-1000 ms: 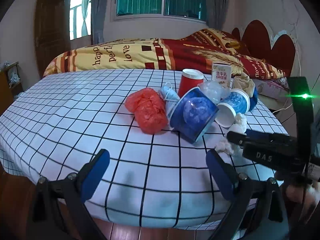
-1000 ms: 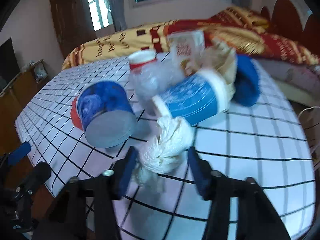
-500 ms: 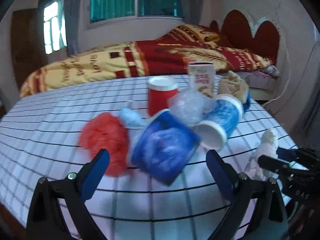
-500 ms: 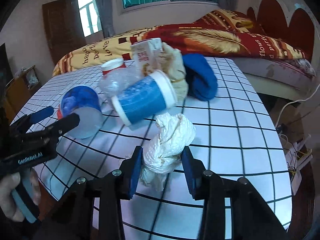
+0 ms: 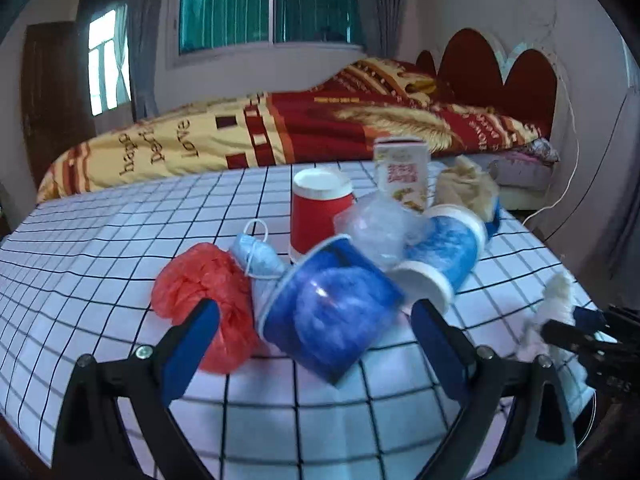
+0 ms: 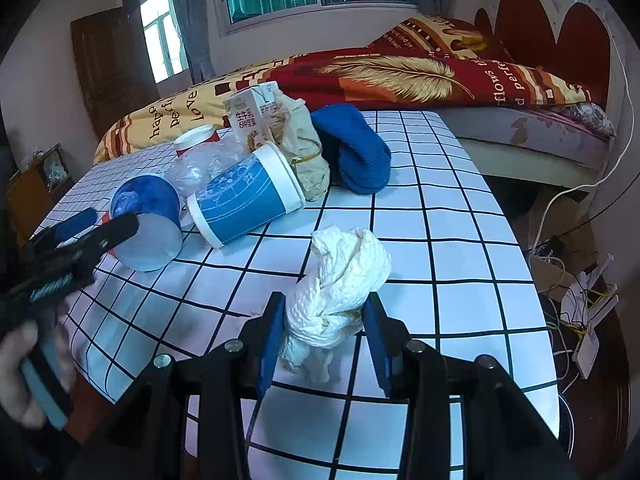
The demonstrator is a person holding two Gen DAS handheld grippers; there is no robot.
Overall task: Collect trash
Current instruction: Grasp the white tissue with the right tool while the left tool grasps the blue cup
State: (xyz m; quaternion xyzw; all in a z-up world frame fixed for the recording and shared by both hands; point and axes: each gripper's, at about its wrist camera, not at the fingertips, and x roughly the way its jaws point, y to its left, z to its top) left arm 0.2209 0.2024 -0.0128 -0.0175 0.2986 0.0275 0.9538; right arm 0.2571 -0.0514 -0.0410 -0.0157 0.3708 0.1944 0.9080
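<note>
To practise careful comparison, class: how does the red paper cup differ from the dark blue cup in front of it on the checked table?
The red paper cup stands upside down; the dark blue cup lies tipped on its side. The red paper cup is plain with a white base; the dark blue cup is mottled blue. The open left tool frames the dark blue cup, not the red paper cup. Both are paper cups in the same heap.

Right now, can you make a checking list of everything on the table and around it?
Surface: checked tablecloth, covering the table.
Job's things: white tissue wad; blue cup and light-blue cup on their sides; red cup upright; milk carton; red bag; face mask; clear plastic; tan wrapper.
Clutter: blue cloth.
Grippers: right gripper shut on tissue wad; left gripper open, near blue cup.
Cables: white cord, floor wires.
Surroundings: bed, window.
</note>
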